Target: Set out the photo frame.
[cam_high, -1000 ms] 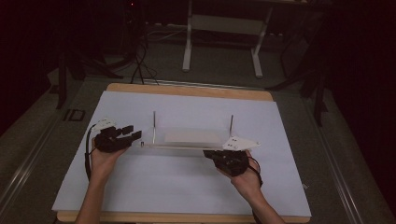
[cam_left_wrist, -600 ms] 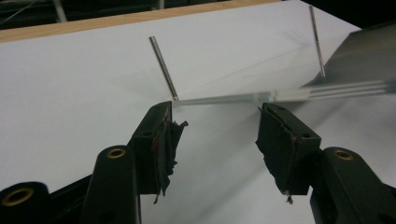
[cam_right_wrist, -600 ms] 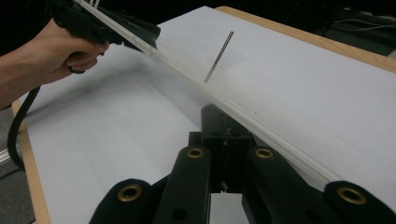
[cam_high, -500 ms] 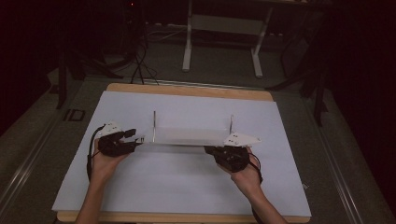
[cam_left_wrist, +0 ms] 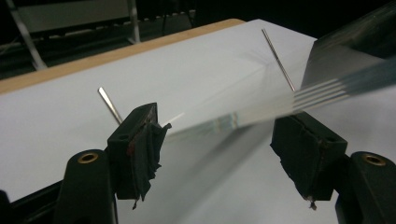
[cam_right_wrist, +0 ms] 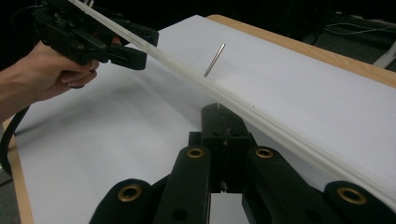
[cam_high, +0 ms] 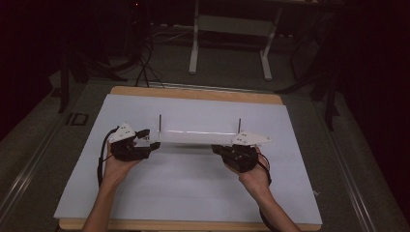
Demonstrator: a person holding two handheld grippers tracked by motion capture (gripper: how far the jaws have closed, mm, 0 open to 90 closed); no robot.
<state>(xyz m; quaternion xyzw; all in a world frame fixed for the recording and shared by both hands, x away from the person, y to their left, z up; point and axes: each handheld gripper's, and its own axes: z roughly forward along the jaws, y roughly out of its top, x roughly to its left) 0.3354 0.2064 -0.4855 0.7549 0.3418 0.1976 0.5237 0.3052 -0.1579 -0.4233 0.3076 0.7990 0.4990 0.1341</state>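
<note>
Opening just now, my left gripper (cam_high: pixel 151 140) frees the clear sheet (cam_high: pixel 198 136); right gripper (cam_high: pixel 220 149) clamped on it, I'd lower gently between the pins (cam_high: pixel 160 123).

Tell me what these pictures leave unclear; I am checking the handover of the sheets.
- Right gripper: jaws together, but the sheet stack passes in front, so the grip is hidden.
- Left gripper: its jaws have just been opening and stand apart; the stack's edge is blurred, so contact is unclear.
- Two pins: too small in the high view to show their bases.
- Sheet count: too fine.
</note>
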